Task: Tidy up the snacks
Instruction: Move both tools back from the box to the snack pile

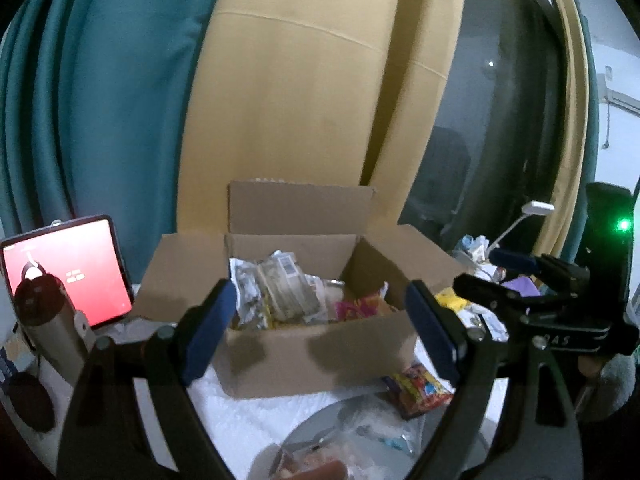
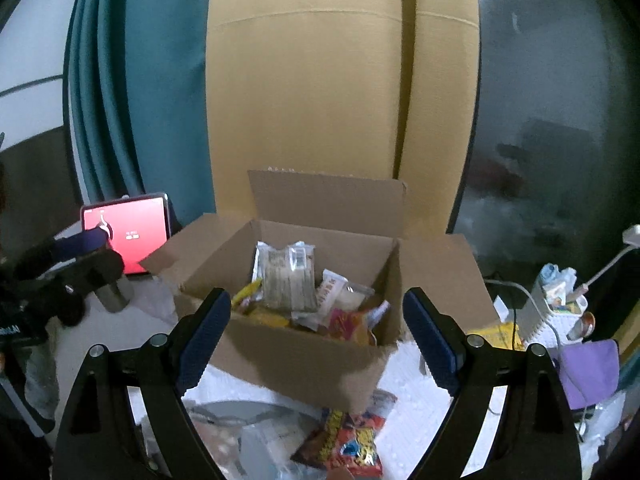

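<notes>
Cardboard box between both wide-open, empty grippers; purple cloth clear only rightward

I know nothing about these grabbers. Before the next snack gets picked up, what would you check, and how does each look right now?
1. Left gripper open with nothing held: ok.
2. Right gripper open with nothing held: ok.
3. Cardboard box flaps open, top clear for dropping: ok.
4. Room left in the box: cannot tell, snacks already pile near the rim.
5. A snack within reach: ok, the red and yellow packet lies loose in front of the box.
6. Grippers apart from each other: ok; the right one shows off to the side in the left view.
</notes>
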